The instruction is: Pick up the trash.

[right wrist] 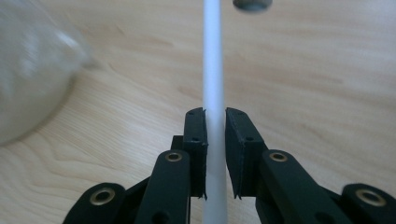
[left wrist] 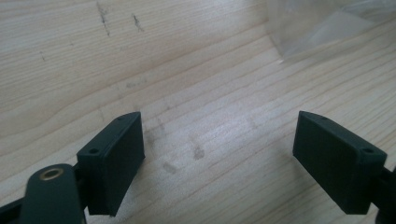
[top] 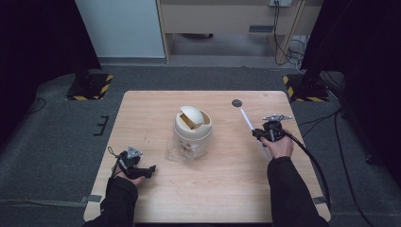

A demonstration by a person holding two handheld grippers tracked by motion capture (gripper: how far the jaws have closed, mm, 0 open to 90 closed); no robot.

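We are pinching the long white plastic stick (right wrist: 213, 70) with our right hand-held gripper (right wrist: 215, 135) near the surface's right edge; it is not yet in the cream swing-lid bin (top: 192, 130). Our left hand-held gripper (left wrist: 219, 158) is resting spread wide.

Right tool (top: 259, 134) grips white rod (top: 247, 119); left tool (top: 150, 170) rests near bin (top: 192, 130).

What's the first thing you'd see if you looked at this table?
Probably the cream bin with its tipped swing lid, standing mid-table beside a clear plastic bag. Next, the white stick clamped in the right gripper at the table's right. The left gripper rests open near the left edge.
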